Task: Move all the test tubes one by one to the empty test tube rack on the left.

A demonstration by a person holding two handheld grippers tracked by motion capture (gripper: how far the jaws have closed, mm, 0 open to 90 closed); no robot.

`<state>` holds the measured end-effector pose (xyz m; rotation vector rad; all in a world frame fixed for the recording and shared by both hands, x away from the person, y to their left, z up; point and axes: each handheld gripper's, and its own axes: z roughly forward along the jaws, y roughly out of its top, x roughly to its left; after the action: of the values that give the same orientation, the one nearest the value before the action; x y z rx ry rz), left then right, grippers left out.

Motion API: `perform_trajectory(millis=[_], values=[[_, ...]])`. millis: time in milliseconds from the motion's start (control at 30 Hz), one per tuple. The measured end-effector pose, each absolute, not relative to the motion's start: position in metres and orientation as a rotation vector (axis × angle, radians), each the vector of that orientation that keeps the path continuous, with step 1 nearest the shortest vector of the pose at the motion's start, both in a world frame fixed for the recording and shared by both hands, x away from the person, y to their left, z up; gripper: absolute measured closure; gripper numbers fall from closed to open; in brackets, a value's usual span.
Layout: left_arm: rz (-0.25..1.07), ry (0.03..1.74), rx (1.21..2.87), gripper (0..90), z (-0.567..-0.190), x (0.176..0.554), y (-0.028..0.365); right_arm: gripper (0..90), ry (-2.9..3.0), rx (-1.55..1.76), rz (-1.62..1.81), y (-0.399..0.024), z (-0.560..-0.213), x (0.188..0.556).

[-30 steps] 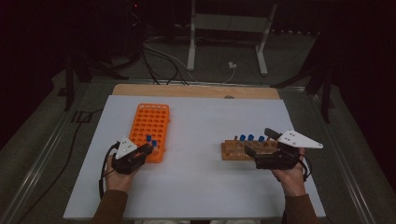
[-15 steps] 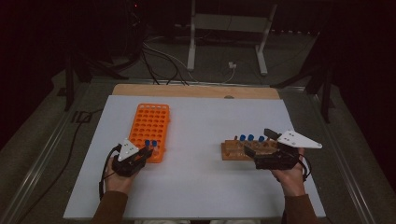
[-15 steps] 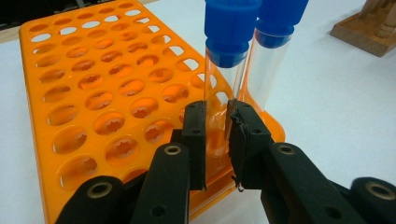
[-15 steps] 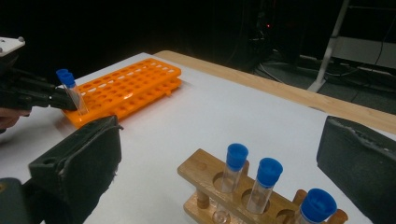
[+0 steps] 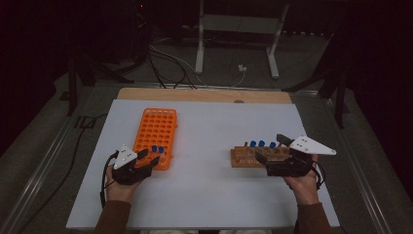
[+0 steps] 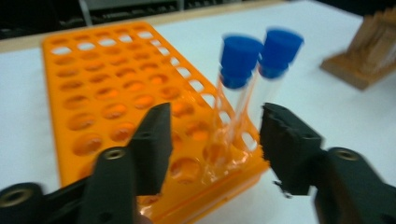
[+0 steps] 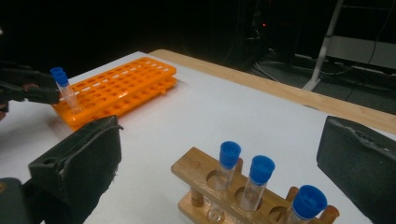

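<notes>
An orange tube rack [image 5: 156, 129] lies at the left of the white table. Two blue-capped clear tubes [image 5: 157, 149] stand side by side in holes at its near right corner. My left gripper [image 5: 148, 158] is at that corner, and its jaws have just been opening. In the left gripper view the nearer tube [image 6: 238, 60] stands between the parted pads of that gripper [image 6: 215, 135], untouched. My right gripper [image 5: 271, 148] is open at the right end of a wooden rack [image 5: 241, 158] that holds three blue-capped tubes [image 7: 261, 170]. Its jaws stand wide to either side.
The white table top [image 5: 209, 195] rests on a wooden board [image 5: 204, 95] that shows along the far edge. Cables and a metal stand [image 5: 234, 29] lie on the dark floor beyond. Open table lies between the two racks.
The left gripper's jaws have come apart around the tubes in the orange rack, and the hand has eased slightly back. The right gripper stays where it was.
</notes>
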<state>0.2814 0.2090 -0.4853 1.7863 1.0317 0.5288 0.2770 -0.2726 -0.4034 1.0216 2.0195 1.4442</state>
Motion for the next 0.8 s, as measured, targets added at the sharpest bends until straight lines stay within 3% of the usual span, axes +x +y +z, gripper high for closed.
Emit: perform_trajectory(millis=[233,433,800], values=[[0.581,1.082,1.713,16.2,-0.476,0.275,0.221,0.0,1.991,1.060,1.435,-0.278,-0.405,0.280],[0.606,1.104,1.693,1.7,-0.470,0.271,0.227,0.0,1.962,1.105,1.408,-0.288,-0.409,0.284],[0.595,1.112,1.685,1.3,-0.469,0.270,0.226,2.5,1.961,1.157,1.303,-0.298,-0.430,0.294]])
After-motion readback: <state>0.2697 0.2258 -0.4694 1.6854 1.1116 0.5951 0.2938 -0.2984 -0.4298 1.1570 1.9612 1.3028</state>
